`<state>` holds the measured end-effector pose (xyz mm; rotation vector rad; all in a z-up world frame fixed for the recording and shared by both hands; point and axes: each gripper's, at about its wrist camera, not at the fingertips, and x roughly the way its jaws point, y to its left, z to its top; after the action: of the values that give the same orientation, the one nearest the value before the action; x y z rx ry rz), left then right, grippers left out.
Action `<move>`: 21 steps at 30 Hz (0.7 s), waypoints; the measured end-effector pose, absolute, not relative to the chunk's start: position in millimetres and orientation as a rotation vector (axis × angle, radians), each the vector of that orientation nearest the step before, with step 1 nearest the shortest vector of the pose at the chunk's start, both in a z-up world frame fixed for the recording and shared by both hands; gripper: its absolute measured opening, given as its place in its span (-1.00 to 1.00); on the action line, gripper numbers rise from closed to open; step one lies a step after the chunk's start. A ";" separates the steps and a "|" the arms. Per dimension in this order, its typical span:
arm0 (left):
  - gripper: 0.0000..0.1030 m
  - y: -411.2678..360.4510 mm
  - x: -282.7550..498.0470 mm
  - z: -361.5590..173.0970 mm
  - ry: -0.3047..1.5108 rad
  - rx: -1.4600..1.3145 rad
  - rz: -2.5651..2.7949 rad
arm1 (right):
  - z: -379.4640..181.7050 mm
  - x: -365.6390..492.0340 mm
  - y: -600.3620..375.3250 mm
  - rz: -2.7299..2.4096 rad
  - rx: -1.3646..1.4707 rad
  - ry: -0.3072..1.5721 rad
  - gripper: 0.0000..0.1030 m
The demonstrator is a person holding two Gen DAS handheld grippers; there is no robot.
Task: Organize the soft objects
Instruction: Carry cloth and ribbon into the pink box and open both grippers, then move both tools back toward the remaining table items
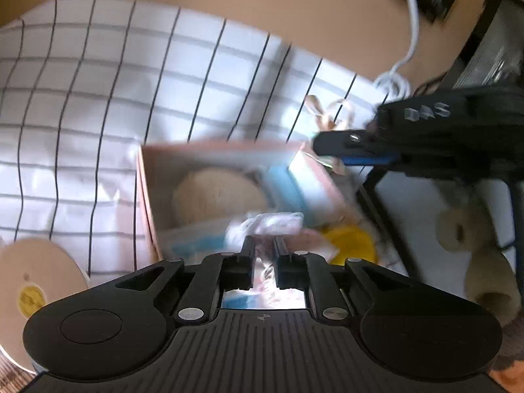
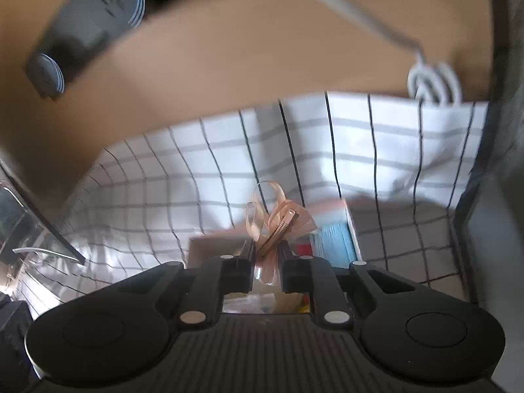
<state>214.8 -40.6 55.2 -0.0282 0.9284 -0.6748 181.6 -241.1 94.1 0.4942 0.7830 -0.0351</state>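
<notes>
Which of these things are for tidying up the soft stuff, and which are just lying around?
For the job:
- white cloth bundle, pinched in the left gripper
- peach ribbon bow, pinched in the right gripper
- pink box below them

Just lying about:
- white cable
- checked cloth on the table
- round tan disc
- yellow thing, too blurred to name

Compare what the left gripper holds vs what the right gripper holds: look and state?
The left gripper pinches a crumpled white cloth with pinkish print; the right gripper pinches a tan ribbon bow. The cloth is a bunched wad; the bow has open loops and a metal clip on it. The cloth looks opaque, the bow sheer. Both are soft, held above the open box.
</notes>
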 end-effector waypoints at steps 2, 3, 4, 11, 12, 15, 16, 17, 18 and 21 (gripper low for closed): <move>-0.73 -41.3 209.6 54.3 0.906 0.009 -0.673 | 80.1 192.0 -242.3 -0.020 0.506 0.831 -0.66; -0.73 -41.0 207.3 55.9 0.892 0.020 -0.678 | 72.0 197.3 -242.2 -0.008 0.511 0.862 -0.66; -0.73 -39.3 204.5 59.2 0.875 0.024 -0.688 | 66.6 200.3 -242.4 -0.002 0.521 0.883 -0.61; -0.73 -21.3 191.3 97.2 0.786 -0.005 -0.721 | 74.6 186.5 -243.4 -0.045 0.545 0.824 -0.07; -0.73 -19.6 189.1 101.4 0.783 0.003 -0.716 | 80.2 182.9 -243.0 -0.052 0.540 0.805 -0.06; -0.73 -4.6 182.1 114.0 0.750 -0.051 -0.700 | 97.1 168.9 -239.3 -0.070 0.518 0.753 -0.04; -0.73 5.1 178.4 119.2 0.737 -0.090 -0.689 | 102.6 163.3 -237.1 -0.076 0.500 0.740 -0.01; -0.73 16.2 173.6 124.4 0.725 -0.129 -0.680 | 107.2 158.0 -233.4 -0.076 0.475 0.734 0.06; -0.73 27.6 166.8 129.5 0.712 -0.156 -0.669 | 111.9 153.2 -230.9 -0.073 0.454 0.733 0.09; -0.73 67.0 150.4 135.9 0.677 -0.185 -0.601 | 114.6 140.5 -218.8 -0.051 0.401 0.747 0.13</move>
<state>150.4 67.0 135.9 -0.1850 0.6768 -0.6012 140.5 -218.8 114.6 0.4014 0.7471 -0.0506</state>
